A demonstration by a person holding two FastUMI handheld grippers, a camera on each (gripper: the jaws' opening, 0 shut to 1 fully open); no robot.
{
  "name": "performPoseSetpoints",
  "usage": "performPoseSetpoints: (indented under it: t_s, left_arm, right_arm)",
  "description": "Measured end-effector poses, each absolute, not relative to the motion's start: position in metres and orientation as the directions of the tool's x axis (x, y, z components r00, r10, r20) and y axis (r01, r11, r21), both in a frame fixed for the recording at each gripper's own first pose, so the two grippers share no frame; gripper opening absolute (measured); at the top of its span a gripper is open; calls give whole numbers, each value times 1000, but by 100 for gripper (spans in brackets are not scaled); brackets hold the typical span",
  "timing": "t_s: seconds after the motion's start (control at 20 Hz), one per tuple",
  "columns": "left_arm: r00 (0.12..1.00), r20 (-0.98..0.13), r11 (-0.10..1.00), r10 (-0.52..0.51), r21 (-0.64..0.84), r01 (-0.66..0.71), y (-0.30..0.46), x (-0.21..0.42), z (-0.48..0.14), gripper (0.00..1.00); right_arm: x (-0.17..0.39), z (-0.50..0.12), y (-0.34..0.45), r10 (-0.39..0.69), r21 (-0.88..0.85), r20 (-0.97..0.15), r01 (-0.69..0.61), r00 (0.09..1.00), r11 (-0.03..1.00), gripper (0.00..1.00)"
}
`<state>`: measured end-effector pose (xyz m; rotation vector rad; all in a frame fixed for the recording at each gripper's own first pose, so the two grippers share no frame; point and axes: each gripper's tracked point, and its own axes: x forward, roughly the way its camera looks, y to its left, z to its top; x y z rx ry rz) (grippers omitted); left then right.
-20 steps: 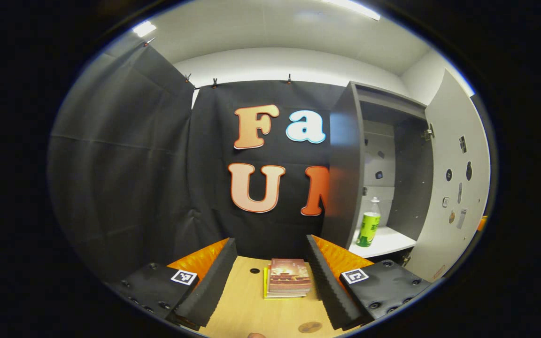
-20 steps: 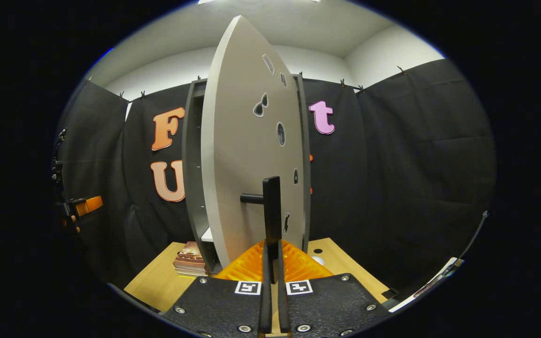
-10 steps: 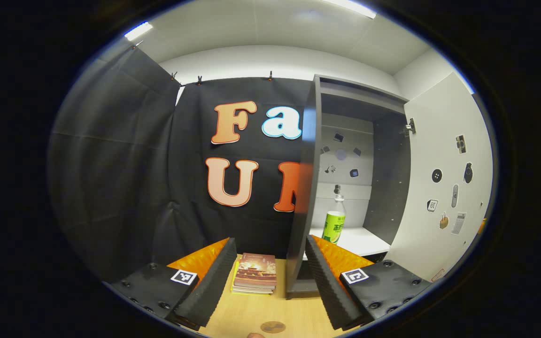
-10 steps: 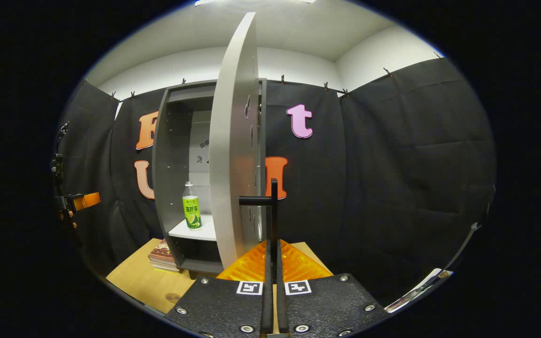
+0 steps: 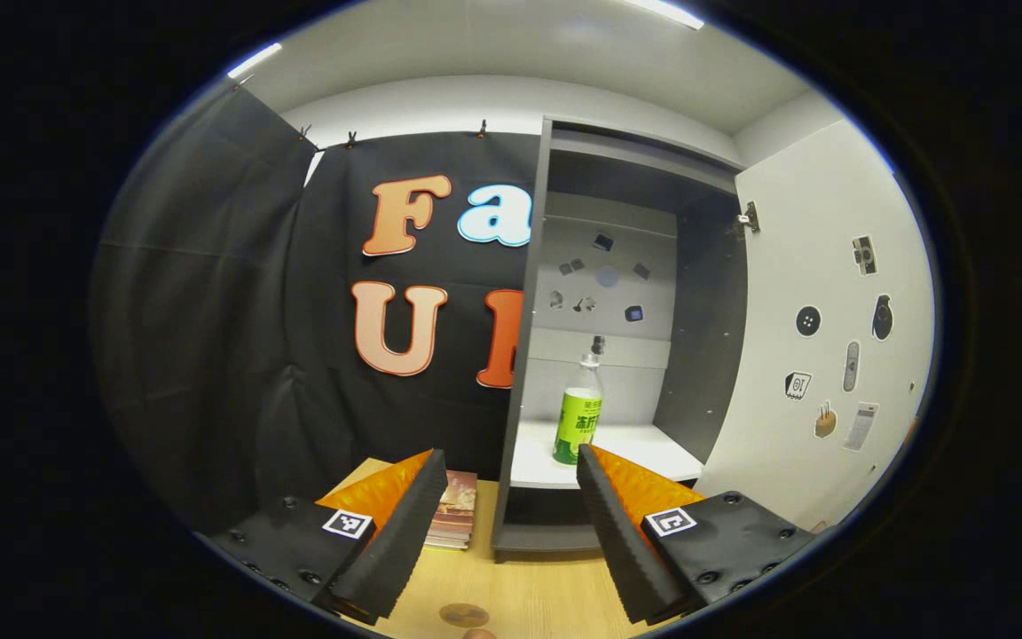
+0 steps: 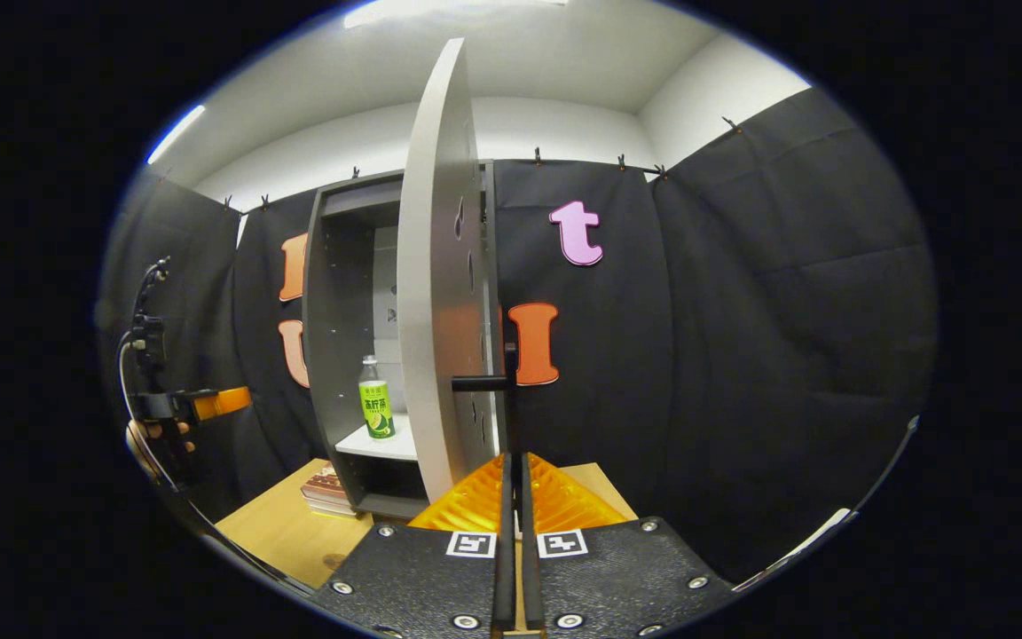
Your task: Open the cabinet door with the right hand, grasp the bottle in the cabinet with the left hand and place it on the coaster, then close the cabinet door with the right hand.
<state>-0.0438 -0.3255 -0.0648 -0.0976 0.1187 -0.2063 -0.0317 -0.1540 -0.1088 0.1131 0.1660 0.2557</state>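
Wooden counter (image 5: 520,603) with open cabinet (image 5: 617,293), green-labelled bottle (image 5: 578,415) on its shelf; left gripper (image 5: 507,510) released, right gripper (image 6: 512,461) clenched near the door (image 6: 436,293) handle (image 6: 486,382).

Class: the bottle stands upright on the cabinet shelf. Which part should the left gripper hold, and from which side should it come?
Grip the bottle around its labelled body, probably coming straight in through the cabinet's open front. It stands upright, so the open left gripper can close on its round sides.
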Motion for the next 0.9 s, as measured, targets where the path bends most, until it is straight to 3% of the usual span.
performPoseSetpoints:
  t_s: [0.2, 0.4, 0.5, 0.6, 0.65, 0.85, 0.9]
  left_arm:
    - [963, -102, 964, -250, -117, 238, -365, -15, -69, 96]
    - [951, -121, 955, -284, -123, 270, -400, 20, -87, 96]
    - [947, -119, 950, -300, -124, 285, -418, 38, -89, 99]
    - [946, -112, 950, -303, -116, 291, -430, 60, -92, 96]
    - [947, -106, 950, -304, -109, 293, -435, 71, -92, 99]
    - [950, -103, 955, -294, -70, 288, -451, 114, -101, 99]
    - [951, -106, 957, -289, -50, 286, -454, 122, -104, 96]
  right_arm:
    - [-34, -92, -196, 169, 130, -101, -156, 980, 979, 7]
    - [-30, -101, -224, 78, 85, -114, -68, 990, 994, 23]
    - [-26, -110, -232, 56, 78, -137, -46, 989, 996, 34]
    - [-20, -118, -243, 29, 68, -150, -19, 988, 997, 56]
    - [-19, -121, -249, 12, 64, -155, -3, 988, 998, 60]
    - [-14, -136, -266, -41, 59, -181, 52, 983, 997, 99]
    - [-9, -140, -271, -51, 61, -192, 64, 980, 996, 93]
